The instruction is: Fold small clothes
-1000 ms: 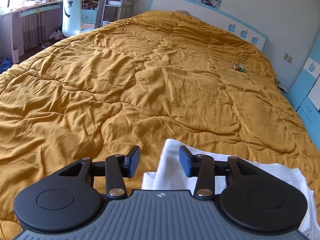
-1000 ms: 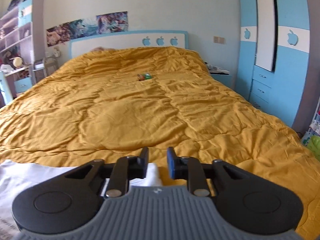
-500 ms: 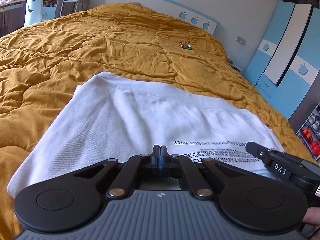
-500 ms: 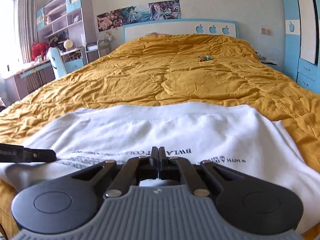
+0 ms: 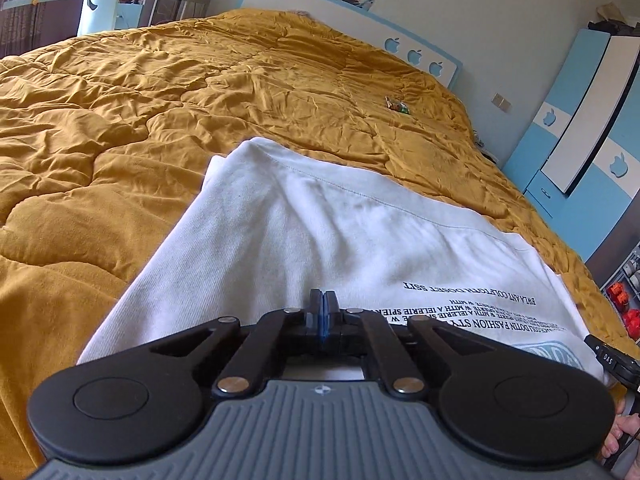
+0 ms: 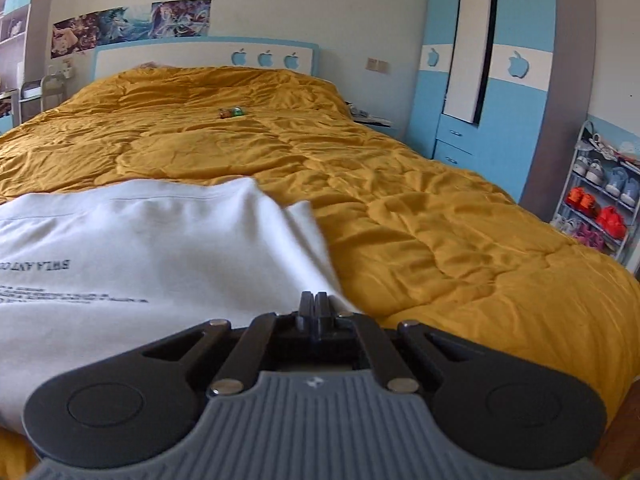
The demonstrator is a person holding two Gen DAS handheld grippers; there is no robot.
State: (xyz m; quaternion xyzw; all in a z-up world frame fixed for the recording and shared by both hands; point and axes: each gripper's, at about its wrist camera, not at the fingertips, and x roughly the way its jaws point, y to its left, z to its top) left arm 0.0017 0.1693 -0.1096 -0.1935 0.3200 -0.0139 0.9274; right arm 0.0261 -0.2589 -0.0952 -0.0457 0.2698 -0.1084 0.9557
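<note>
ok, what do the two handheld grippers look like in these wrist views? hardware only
Both match: a ribbed grey housing with a small emblem, two round black discs at the sides, black linkage arms with silver pivot pins. The left gripper has blue pads on black fingers; the right gripper shows dark fingers, pad colour unclear. The right gripper's black side piece, in the left view, bears white "DAS" lettering. No cables clearly visible.

Both views show soft, even daylight. In your left view the brightest area is the upper left corner, and the quilt (image 5: 200, 92) carries gentle crease shadows. Fisheye distortion bends the wardrobe (image 6: 492, 80) and darkens the corners. Your right view is slightly motion-blurred: the print on the white shirt (image 6: 140, 248) smears, while your left view stays sharp.
</note>
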